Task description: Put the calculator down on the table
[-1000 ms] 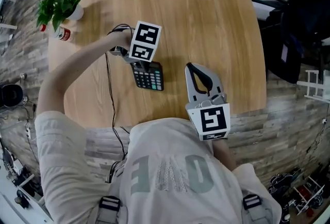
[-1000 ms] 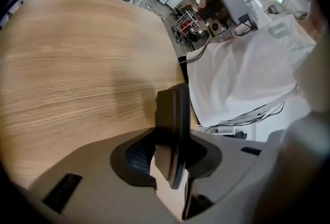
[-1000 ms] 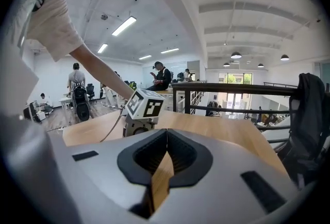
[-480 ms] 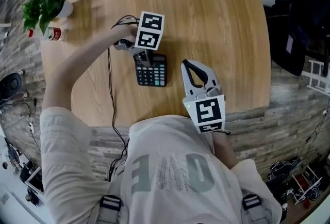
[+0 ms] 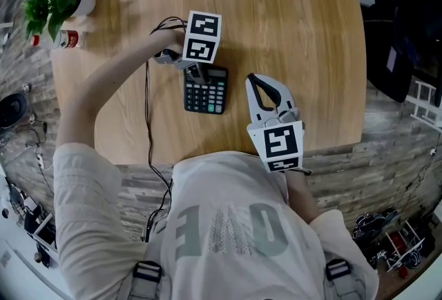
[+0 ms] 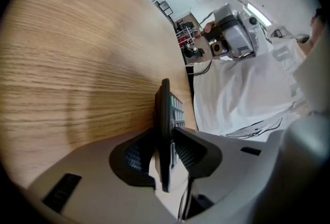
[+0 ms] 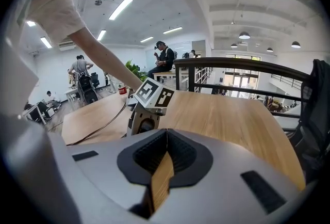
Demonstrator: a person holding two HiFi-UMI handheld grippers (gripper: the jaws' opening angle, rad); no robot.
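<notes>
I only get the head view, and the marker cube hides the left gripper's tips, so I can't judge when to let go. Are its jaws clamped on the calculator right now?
Observer: Yes. In the left gripper view, the left gripper has both jaws pressed on the calculator. It sits edge-on between them, one jaw on the key side and one on the back.
Operator: And the right one, is it carrying anything?
Observer: No. In the right gripper view, the right gripper has its jaws together at the tips with nothing between them. Only the table shows through the narrow gap behind the tips.
</notes>
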